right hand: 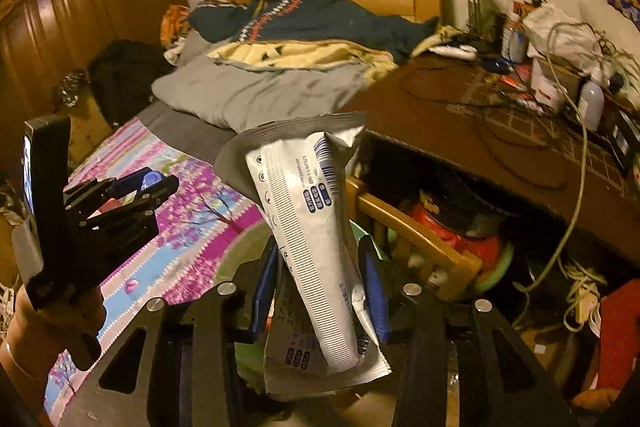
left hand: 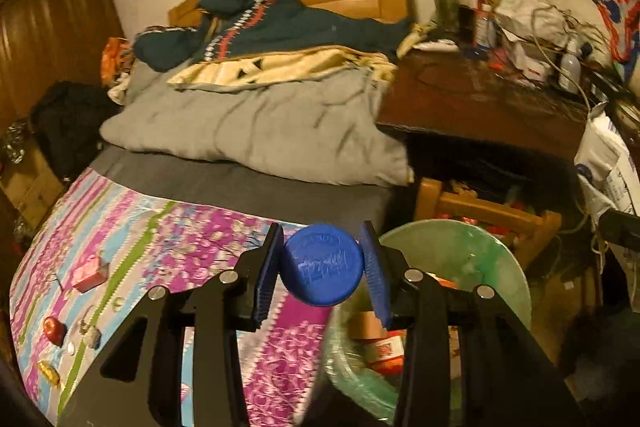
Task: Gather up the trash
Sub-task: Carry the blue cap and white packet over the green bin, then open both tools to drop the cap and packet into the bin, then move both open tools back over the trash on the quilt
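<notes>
So both grippers are loaded right now. The left gripper (left hand: pixel 322 265) has its jaws clamped on a blue bottle cap (left hand: pixel 321 264), carried just at the near rim of the green-lined trash bin (left hand: pixel 516 267) that sits on the floor beside the bed (left hand: pixel 224 187). The right gripper (right hand: pixel 320 291) has its jaws closed on a crumpled white wrapper (right hand: pixel 316 247) with a barcode, and it's up in the air too, roughly above that same bin as far as I can tell, since green plastic peeks out behind the wrapper.

Progress-wise: the bin already has stuff in it, some orange and red packaging shows at the bottom, so part of the job looks done. Neither piece in hand is dropped yet, so that's the immediate bit left.

After that there's more on the purple flowered bedspread (left hand: pixel 180 227): a small red box (left hand: pixel 89 274), a shiny red round thing (left hand: pixel 54 330), a gold wrapper (left hand: pixel 49 373) and a few tiny bits near them. The desk (left hand: pixel 472 99) is cluttered too, can't say what's trash there.
</notes>
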{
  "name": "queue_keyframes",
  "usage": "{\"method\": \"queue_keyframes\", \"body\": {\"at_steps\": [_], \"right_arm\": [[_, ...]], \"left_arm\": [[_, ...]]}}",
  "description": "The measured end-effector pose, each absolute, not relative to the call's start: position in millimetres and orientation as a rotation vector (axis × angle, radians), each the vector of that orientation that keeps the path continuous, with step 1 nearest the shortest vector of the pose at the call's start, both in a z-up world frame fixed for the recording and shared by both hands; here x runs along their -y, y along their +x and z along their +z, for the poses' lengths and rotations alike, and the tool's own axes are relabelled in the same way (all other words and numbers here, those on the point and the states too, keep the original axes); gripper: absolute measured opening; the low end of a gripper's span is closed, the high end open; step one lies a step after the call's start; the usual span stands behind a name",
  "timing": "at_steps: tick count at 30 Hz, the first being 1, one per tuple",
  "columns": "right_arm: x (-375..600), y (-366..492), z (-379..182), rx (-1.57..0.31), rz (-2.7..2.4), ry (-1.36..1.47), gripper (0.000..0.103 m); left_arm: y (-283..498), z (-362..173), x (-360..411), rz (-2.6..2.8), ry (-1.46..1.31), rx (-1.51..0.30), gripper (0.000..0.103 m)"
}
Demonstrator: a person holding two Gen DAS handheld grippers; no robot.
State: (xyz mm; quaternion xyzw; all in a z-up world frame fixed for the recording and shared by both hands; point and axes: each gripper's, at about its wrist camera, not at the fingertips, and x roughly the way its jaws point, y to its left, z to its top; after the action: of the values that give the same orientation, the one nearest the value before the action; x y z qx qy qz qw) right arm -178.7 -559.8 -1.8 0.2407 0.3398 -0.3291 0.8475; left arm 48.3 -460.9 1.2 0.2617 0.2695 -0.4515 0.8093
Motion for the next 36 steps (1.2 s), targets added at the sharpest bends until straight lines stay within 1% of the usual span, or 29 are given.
{"method": "queue_keyframes", "body": {"at_steps": [10, 19, 27, 28, 29, 30, 31, 34, 36], "right_arm": [[556.1, -179.0, -22.8, -0.774, -0.698, 0.554, 0.041], [556.9, -169.8, -35.6, -0.808, -0.686, 0.592, 0.041], [565.7, -157.0, -38.7, -0.800, -0.674, 0.600, 0.042], [567.9, -155.2, -39.3, -0.800, -0.674, 0.603, 0.044], [569.3, -152.0, -41.3, -0.804, -0.669, 0.605, 0.046], [570.1, -150.5, -42.6, -0.803, -0.665, 0.607, 0.058], [571.0, -149.5, -44.4, -0.800, -0.670, 0.609, 0.069], [573.1, -149.0, -49.1, -0.797, -0.669, 0.622, 0.069], [575.5, -150.3, -52.7, -0.792, -0.672, 0.643, 0.068]], "left_arm": [[33.6, -25.4, 476.8, -1.005, 0.623, -0.632, 0.038], [32.0, -32.8, 479.8, -1.010, 0.639, -0.646, 0.038], [40.5, -36.8, 485.9, -1.059, 0.606, -0.717, 0.038], [41.1, -38.4, 487.5, -1.084, 0.603, -0.728, 0.038], [42.7, -41.5, 489.1, -1.112, 0.600, -0.753, 0.041], [44.8, -43.9, 490.1, -1.111, 0.593, -0.768, 0.054], [50.4, -45.5, 488.1, -1.101, 0.559, -0.783, 0.060], [61.9, -49.5, 485.4, -1.109, 0.505, -0.836, 0.060], [65.3, -50.9, 485.0, -1.091, 0.508, -0.838, 0.060]]}}
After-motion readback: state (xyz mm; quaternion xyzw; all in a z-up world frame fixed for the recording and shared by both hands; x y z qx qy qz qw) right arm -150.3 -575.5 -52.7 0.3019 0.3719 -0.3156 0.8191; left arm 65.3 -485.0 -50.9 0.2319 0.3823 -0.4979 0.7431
